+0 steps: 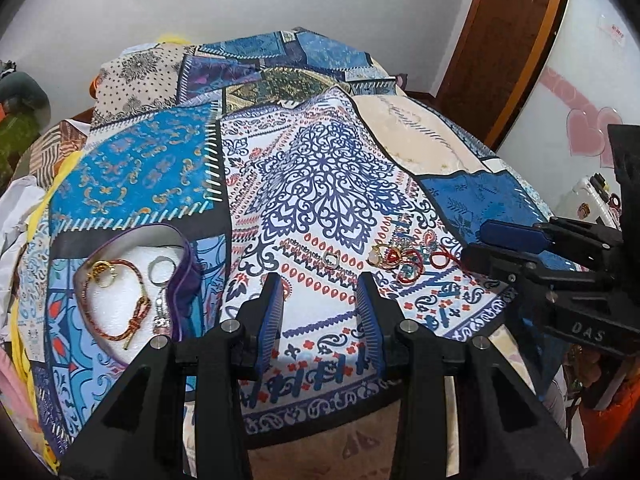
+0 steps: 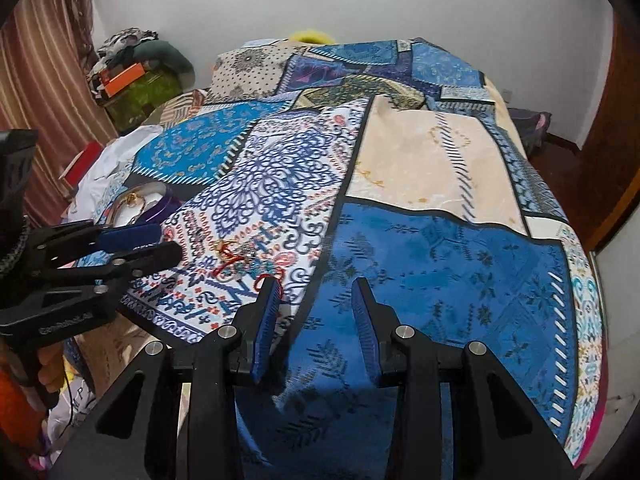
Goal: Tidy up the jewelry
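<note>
A purple-rimmed jewelry box (image 1: 182, 276) with a white lining lies on the bedspread at the left. In it are a red braided bracelet (image 1: 114, 304), a gold ring (image 1: 105, 274) and a silver keyring (image 1: 160, 270). A small ring (image 1: 330, 259) lies on the cloth just ahead of my left gripper (image 1: 320, 280), which is open and empty. A pile of jewelry (image 1: 404, 260) with red cord lies to the right; it also shows in the right wrist view (image 2: 240, 260). My right gripper (image 2: 316, 284) is open and empty, just right of the pile.
The patterned blue and white bedspread (image 1: 320, 184) covers the bed. Clutter (image 2: 132, 72) sits at the far left by a curtain. A wooden door (image 1: 504, 40) stands at the right. The bed's front edge is just below both grippers.
</note>
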`<state>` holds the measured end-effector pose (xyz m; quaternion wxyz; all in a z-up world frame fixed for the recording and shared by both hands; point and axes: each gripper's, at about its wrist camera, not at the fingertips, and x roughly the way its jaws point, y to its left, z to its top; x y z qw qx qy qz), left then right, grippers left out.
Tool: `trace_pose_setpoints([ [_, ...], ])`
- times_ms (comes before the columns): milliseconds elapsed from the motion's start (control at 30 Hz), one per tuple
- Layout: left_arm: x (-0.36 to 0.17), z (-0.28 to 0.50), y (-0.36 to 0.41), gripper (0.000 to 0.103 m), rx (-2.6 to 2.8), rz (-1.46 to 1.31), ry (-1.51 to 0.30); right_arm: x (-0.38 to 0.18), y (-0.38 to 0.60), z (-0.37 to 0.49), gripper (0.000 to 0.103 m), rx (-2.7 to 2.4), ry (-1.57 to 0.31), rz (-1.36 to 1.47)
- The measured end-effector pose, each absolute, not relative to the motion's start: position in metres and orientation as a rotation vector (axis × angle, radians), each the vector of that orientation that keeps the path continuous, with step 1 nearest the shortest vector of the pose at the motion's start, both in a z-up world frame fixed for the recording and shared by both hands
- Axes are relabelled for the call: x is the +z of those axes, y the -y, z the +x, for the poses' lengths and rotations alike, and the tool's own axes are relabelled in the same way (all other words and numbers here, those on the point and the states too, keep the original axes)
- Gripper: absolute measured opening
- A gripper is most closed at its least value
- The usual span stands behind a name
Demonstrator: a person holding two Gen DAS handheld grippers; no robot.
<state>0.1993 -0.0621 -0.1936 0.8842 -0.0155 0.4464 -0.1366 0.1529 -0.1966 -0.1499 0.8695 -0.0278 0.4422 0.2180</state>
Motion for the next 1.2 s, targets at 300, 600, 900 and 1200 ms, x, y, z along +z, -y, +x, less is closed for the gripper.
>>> trace_pose_setpoints([
  [300,-0.198,0.208,0.065,0.035,-0.331,-0.049,-0.919,-0.154,0.172,0.159,0.034,0.520,-0.915,-0.109],
  [600,-0.202,0.214,0.068,0.034,-0.348,-0.063,-0.912,-0.163,0.168,0.162,0.032,0.539,-0.900,-0.094],
  [900,-0.204,0.219,0.068,0.012,-0.337,-0.085,-0.911,-0.164,0.169,0.161,0.007,0.520,-0.887,-0.105],
  [1200,-0.199,0.213,0.063,0.008,-0.335,-0.115,-0.913,-0.151,0.187,0.157,0.007,0.475,-0.861,-0.048],
])
